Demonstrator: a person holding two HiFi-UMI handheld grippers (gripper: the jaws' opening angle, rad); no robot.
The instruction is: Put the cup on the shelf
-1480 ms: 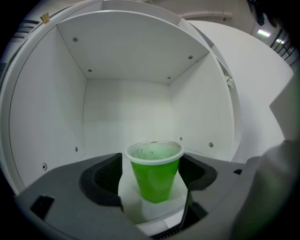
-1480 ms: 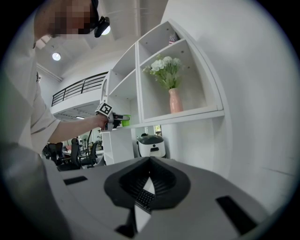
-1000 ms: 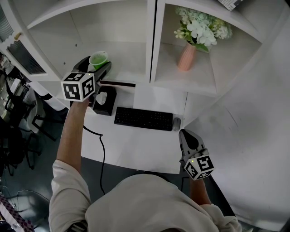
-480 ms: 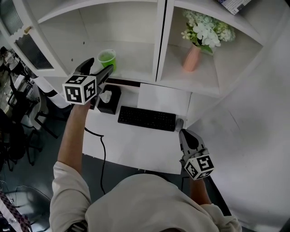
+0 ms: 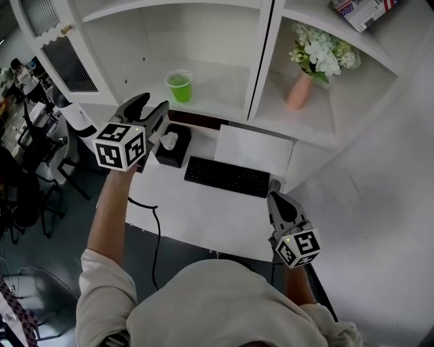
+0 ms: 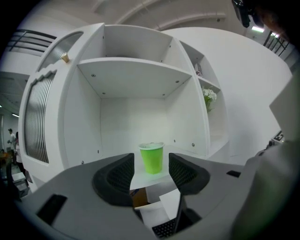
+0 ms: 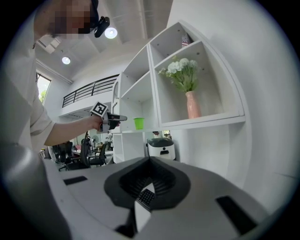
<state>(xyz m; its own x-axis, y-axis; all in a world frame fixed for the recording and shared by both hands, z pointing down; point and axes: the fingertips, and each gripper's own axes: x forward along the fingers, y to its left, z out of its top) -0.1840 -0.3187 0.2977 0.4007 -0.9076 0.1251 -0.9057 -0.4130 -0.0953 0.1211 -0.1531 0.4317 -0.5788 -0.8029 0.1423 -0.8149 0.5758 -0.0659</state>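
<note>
The green cup [image 5: 180,86] stands upright on the white shelf [image 5: 218,87], in its left compartment. My left gripper [image 5: 150,105] hovers in front of the shelf edge, well clear of the cup. Its jaws have just been closing partway and stand open, with nothing between them. In the left gripper view the cup [image 6: 152,158] shows beyond the gap of the left gripper [image 6: 151,172]. My right gripper [image 5: 279,201] hangs low at the desk's right front corner, jaws together and empty. The right gripper view shows the right gripper [image 7: 150,161] and, far off, the cup [image 7: 138,123].
A pink vase with white flowers [image 5: 300,89] fills the shelf's right compartment. On the desk lie a black keyboard [image 5: 227,176] and a black tissue box [image 5: 171,146]. A book [image 5: 363,10] sits on the upper shelf. Office chairs stand at the left.
The left gripper has drawn back from the shelf, leaving the cup standing there. Its jaws stand narrower than before. The right gripper has hardly moved.
</note>
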